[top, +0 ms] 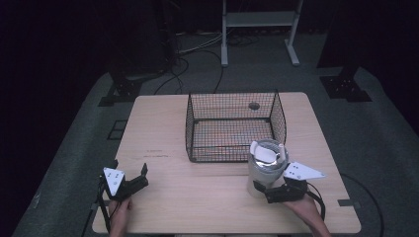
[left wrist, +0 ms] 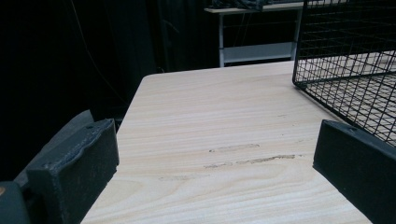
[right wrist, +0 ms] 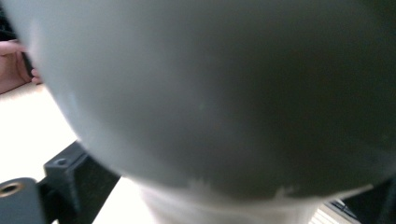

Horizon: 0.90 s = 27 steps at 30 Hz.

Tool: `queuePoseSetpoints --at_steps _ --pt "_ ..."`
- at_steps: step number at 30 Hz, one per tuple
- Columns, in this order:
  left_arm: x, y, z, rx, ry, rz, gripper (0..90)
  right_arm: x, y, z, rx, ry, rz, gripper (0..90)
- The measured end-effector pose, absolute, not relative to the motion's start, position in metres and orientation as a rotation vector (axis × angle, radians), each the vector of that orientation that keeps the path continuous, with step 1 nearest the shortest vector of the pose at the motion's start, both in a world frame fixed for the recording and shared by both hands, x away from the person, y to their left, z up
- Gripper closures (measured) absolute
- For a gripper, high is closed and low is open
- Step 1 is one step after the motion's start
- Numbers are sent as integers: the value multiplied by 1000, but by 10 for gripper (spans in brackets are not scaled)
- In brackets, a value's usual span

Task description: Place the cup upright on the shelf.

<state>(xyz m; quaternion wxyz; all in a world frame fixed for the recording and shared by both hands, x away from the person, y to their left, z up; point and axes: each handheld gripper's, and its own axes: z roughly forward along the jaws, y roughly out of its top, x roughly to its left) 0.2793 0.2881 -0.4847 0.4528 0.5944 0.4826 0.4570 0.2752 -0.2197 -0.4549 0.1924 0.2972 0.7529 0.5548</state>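
Near the front right of the surface [top: 197,202], just outside the wire basket's [top: 232,126] front right corner, stood the white canister [top: 265,170], upright, with a white lid or handle piece on top. Your right gripper [top: 264,190] was clenched around its lower body; in the right gripper view the pale wall sat right up against the camera, one black jaw at the lower left, the other barely showing at the right edge. Judgement: smooth, rounded, rigid shell, likely slick under the pads; weight unknown, but it's tall and the top looks bulky, so it could tip or rotate in a low grip. Better hold was probably mid-body, squarely across the widest part, not on the lid, which I couldn't confirm was fastened. Basket contents: nothing visible inside, just the bare mesh floor. Whether a dark round spot behind its back wall was a hole in the surface or something else, I couldn't tell. Your left gripper [top: 131,182] rested at the front left, well apart from the canister, jaws spread wide with nothing between them; its own view showed bare wood and the basket's corner [left wrist: 345,60] off to the right.
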Motion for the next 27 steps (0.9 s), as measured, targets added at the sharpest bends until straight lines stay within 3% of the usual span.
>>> queuePoseSetpoints --at_steps 27 --pt "279 288 -485 1469 1189 1131 0 280 -218 -456 771 2087 1581 82"
